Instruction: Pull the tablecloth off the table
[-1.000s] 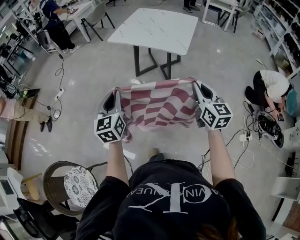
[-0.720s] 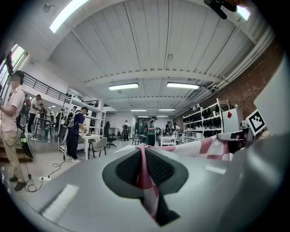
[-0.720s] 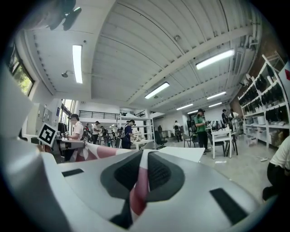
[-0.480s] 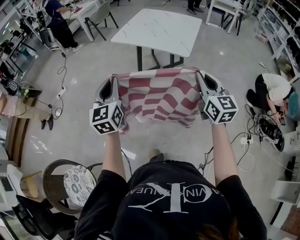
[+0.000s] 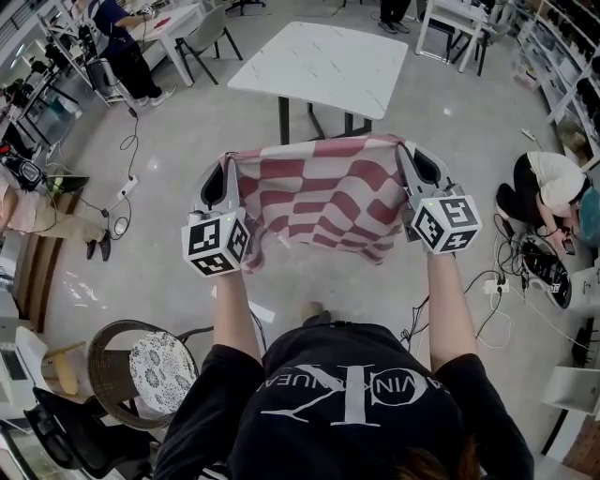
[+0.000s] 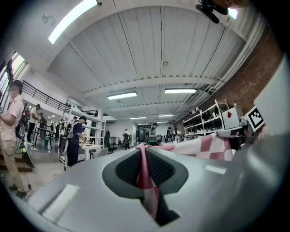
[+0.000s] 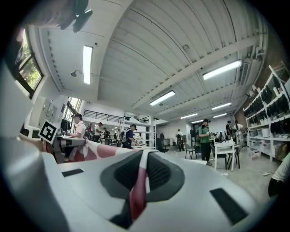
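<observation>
The red-and-white checked tablecloth [image 5: 319, 202] hangs stretched between my two grippers, off the white marble-top table [image 5: 323, 61], which stands bare beyond it. My left gripper [image 5: 226, 161] is shut on the cloth's left corner; in the left gripper view the tablecloth [image 6: 146, 176] is pinched between the dark pads. My right gripper [image 5: 401, 150] is shut on the right corner, and the right gripper view shows the tablecloth [image 7: 138, 190] clamped the same way. Both grippers point level, away from me. The cloth's lower edge sags towards my body.
A wicker chair with a lace cushion [image 5: 155, 370] stands at my lower left. A person crouches on the floor [image 5: 548, 183] at the right among cables. Another person sits at a desk [image 5: 117, 42] at the far left. White chairs [image 5: 459, 23] stand behind the table.
Both grippers have risen with the tablecloth, so the cloth hangs higher and spreads wider across the view. Both grips are unchanged.
</observation>
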The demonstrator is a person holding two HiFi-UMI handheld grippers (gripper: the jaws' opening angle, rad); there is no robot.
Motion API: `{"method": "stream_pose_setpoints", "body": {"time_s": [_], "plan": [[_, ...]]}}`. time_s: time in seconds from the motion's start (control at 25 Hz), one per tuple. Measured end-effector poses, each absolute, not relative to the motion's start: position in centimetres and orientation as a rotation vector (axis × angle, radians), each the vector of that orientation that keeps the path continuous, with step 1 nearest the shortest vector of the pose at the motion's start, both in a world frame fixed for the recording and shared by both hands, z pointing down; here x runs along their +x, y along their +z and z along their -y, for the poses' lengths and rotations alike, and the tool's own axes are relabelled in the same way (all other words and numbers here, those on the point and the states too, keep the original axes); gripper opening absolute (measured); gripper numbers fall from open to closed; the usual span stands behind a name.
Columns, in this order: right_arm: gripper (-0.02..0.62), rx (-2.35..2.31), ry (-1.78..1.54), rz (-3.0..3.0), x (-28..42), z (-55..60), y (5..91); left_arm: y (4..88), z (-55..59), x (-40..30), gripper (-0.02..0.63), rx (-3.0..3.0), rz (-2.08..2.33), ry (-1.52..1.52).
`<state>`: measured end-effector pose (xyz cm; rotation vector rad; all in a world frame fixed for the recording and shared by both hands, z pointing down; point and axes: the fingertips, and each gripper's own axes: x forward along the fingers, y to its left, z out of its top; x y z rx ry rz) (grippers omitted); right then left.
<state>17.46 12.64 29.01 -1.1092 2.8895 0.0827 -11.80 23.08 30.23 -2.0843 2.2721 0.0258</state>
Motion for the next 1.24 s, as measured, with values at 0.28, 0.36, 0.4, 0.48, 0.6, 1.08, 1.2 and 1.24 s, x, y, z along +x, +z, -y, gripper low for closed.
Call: {"method": "stream_pose_setpoints", "body": {"time_s": [0.28,0.36,0.4,0.48,0.6,1.08,1.2,1.24], "plan": [[0.023,-1.113,0.081,-2.883,17.4,-12.6,29.0,30.4,-23.4,-11.7,0.035,-2.084,-2.279,0.027],[0.023,-1.119,0.078,-2.878,17.5,-12.5,29.0,30.4,-23.3,-11.7,0.035,-2.082,-2.279,0.027],[0.023,-1.121,0.076,-2.874,17.5,-12.4,29.0,30.4,-23.2,-11.6,0.035,-2.083,-2.277,0.026],[0.023,-1.125,0.072,-2.870,17.6,-12.3,29.0,30.3,-23.2,-11.5,0.035,-2.086,-2.274,0.021],[0.023,-1.126,0.064,-2.869,17.7,-12.3,29.3,30.6,-23.3,-11.4,0.036,-2.088,-2.273,0.014],[0.023,-1.106,0.050,-2.874,17.5,-11.9,29.6,30.7,-23.2,-11.5,0.037,-2.069,-2.284,0.000],[0.023,-1.102,0.054,-2.880,17.2,-11.6,29.7,30.8,-22.9,-11.7,0.036,-2.067,-2.291,0.006],[0.023,-1.100,0.056,-2.882,17.1,-11.5,29.6,30.8,-22.7,-11.9,0.035,-2.066,-2.294,0.009]]}}
